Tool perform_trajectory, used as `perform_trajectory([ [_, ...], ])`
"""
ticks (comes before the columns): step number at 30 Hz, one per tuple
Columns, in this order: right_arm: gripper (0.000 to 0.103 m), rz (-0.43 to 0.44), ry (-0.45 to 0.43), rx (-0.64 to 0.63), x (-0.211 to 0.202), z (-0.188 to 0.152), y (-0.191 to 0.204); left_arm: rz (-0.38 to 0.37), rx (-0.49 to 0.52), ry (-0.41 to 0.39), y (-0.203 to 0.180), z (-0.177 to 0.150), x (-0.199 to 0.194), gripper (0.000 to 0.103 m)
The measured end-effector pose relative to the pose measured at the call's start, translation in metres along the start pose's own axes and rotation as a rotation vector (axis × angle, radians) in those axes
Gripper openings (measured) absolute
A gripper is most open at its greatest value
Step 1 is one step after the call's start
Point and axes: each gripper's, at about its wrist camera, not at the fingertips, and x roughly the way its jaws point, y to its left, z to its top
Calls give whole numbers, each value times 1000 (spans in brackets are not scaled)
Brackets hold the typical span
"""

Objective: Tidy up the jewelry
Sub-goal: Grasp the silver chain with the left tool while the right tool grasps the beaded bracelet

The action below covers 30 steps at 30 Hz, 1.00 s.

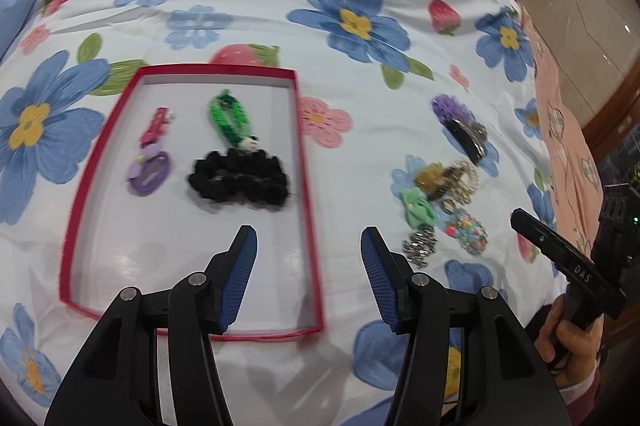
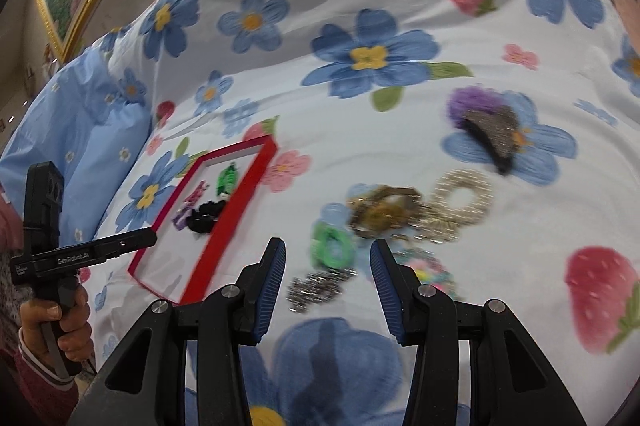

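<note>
One red tray (image 1: 308, 162) holds four accessories; two tongs hover.

A shallow tray (image 1: 308, 186) lay on the bedspread (image 1: 360, 114), ahead of the left gripper (image 1: 308, 246) and slightly left. In it, a scrunchie (image 1: 240, 180) lay nearest, a braided band (image 1: 228, 118) behind it, two clips (image 1: 150, 154) to their left. A loose pile of jewelry (image 2: 384, 222) lay ahead of the right gripper (image 2: 328, 262).

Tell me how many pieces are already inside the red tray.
4. In the red tray: a pink clip far left, a purple clip just below it, a green band far middle, a black scrunchie in front of it. Smaller pieces may be hidden.
</note>
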Motion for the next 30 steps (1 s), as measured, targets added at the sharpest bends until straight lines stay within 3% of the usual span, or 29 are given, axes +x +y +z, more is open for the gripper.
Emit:
perform_trajectory([
  [11,46,-63,-1,69,-19,-19,-46,-38,85,56,-47,-8,22,53],
  [25,46,-81,74,44,8,-32,-58,-60,221,158,-90,-19,77,53],
  [28,45,-84,67,59,9,-28,-67,-61,232,173,-94,-18,87,53],
  [30,34,-86,71,66,11,-24,-72,-64,240,181,-97,-18,94,53],
])
